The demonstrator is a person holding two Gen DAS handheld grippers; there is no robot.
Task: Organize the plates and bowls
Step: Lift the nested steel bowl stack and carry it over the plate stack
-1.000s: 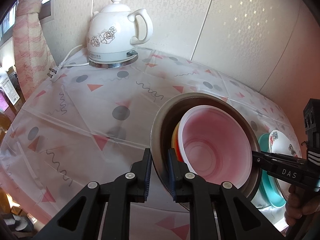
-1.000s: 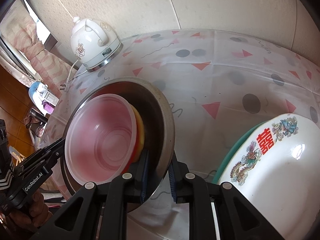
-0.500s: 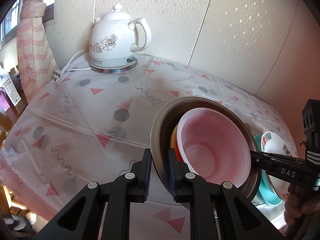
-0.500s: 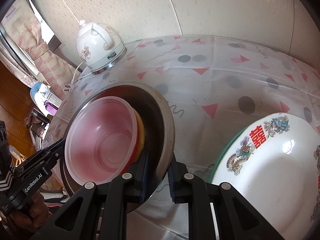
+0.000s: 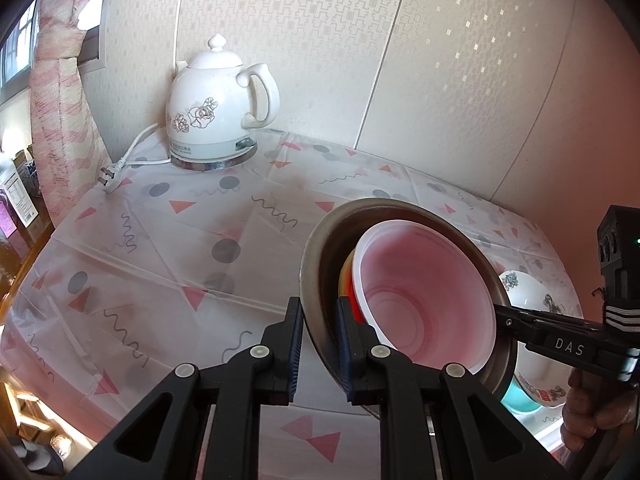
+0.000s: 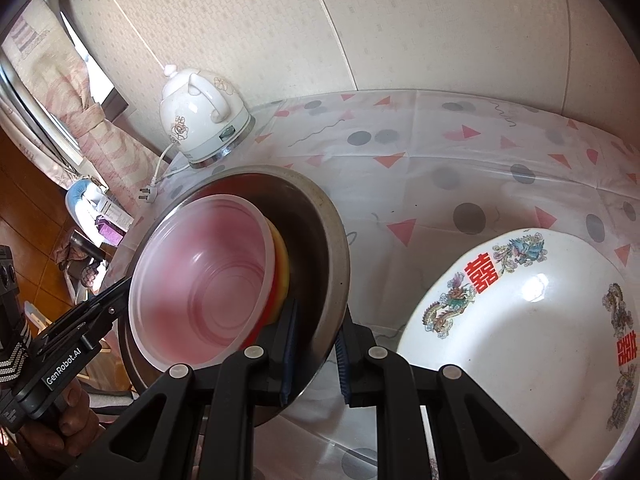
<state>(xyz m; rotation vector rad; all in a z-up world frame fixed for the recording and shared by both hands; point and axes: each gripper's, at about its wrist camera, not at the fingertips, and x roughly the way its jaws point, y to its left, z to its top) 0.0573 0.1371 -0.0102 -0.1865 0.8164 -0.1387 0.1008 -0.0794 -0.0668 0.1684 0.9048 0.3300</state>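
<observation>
- Our left gripper [image 5: 318, 354] is clamped on the near rim of the wide stainless-steel bowl [image 5: 320, 264]; our right gripper [image 6: 314, 354] pinches the opposite rim, so the bowl hangs between us above the patterned plastic tablecloth [image 5: 160, 240].
- Nested inside the bowl sit a translucent pink plastic bowl [image 5: 428, 292] and an orange-yellow bowl [image 5: 347, 280] beneath it.
- Just right of our right gripper lies the white ceramic plate with red characters and dragons [image 6: 532, 320], on a teal dish [image 5: 516, 400].
- Far ahead stands the white floral kettle [image 5: 216, 104].
- We judge this the carrying step; next we need a level, joint lowering onto a chosen spot.
</observation>
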